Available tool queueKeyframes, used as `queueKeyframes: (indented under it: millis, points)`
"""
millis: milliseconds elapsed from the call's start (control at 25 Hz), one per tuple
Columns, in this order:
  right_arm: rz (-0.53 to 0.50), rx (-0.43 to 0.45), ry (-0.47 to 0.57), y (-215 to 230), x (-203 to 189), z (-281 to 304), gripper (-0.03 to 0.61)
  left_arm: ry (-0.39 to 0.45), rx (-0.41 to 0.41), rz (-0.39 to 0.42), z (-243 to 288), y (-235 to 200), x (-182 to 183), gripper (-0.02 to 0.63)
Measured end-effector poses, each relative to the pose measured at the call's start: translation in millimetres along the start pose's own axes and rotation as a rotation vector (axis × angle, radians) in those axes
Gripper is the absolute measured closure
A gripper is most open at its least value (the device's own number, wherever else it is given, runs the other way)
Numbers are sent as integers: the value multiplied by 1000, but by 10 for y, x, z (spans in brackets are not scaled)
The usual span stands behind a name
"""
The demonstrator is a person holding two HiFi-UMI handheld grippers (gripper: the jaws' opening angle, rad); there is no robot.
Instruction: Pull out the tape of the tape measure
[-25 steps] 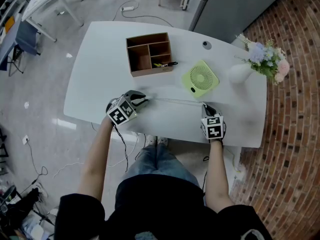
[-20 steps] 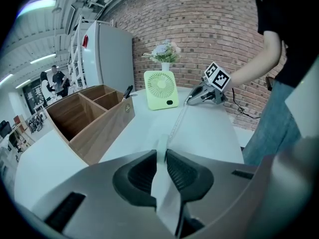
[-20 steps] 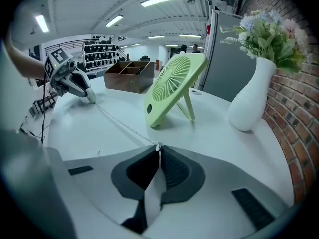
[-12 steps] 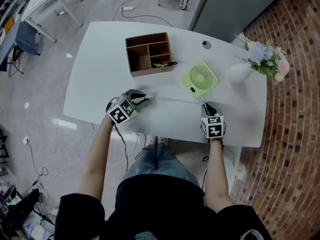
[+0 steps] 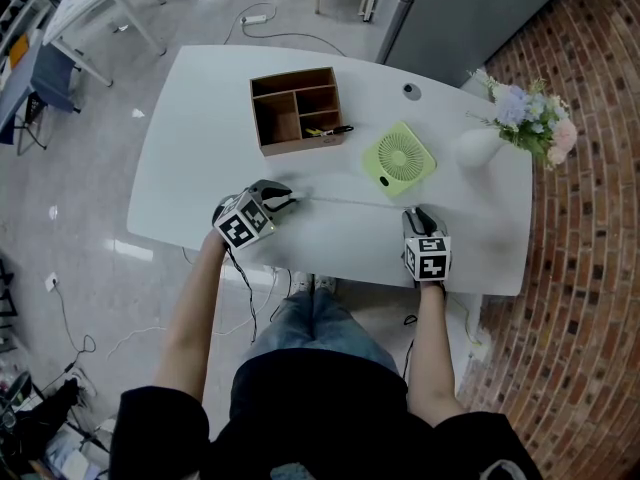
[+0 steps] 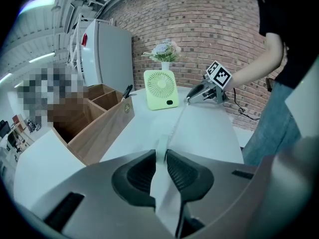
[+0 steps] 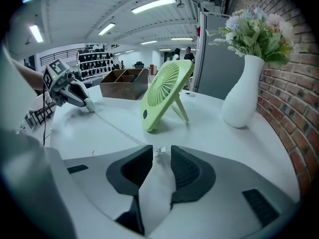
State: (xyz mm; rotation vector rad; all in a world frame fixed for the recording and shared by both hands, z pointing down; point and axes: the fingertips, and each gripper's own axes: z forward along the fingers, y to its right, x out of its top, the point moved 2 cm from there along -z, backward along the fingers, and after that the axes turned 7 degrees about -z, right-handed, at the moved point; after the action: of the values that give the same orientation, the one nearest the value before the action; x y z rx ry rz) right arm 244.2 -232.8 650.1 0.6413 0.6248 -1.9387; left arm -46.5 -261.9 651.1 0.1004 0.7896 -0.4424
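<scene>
White tape (image 5: 350, 202) is stretched flat across the table (image 5: 200, 148) from the tape measure (image 6: 164, 183), which is clamped in the left gripper (image 5: 287, 204), to the right gripper (image 5: 420, 211), whose jaws are being opened with the tape's tip lying between them.

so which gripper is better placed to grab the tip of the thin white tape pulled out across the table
Right. The right gripper sits at the thin white tape's tip, which lies at the mouth of its opening jaws. The left gripper is at the other end, clamped on the white tape measure.
</scene>
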Motion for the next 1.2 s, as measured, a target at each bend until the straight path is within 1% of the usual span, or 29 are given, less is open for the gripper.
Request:
queueKeyframes:
  millis: [160,240,440,760,880,920,1000,1080,1200]
  points:
    - [5,0,8,0,13,-14,476,-3,-1,-5,0,-5,4,531]
    - [7,-2,8,8,10,-26,472,-3,-4,-6,-2,3,-1,507]
    - [15,-3,28,10,46,-38,468,-10,1,-9,-14,3,-9,474]
    - [15,-4,23,2,37,-58,463,-18,1,-22,-22,22,-50,471]
    - [18,-5,28,4,42,-79,462,-4,21,-31,-50,-2,-22,471]
    - [20,-6,31,5,49,-94,462,9,34,-41,-82,-18,11,471]
    - [28,-9,45,5,80,-141,462,60,67,-67,-184,-66,126,471]
    - [42,-13,70,5,137,-209,462,127,109,-106,-320,-124,259,472]
    - [78,-25,139,15,292,-348,462,240,168,-176,-547,-194,496,484]
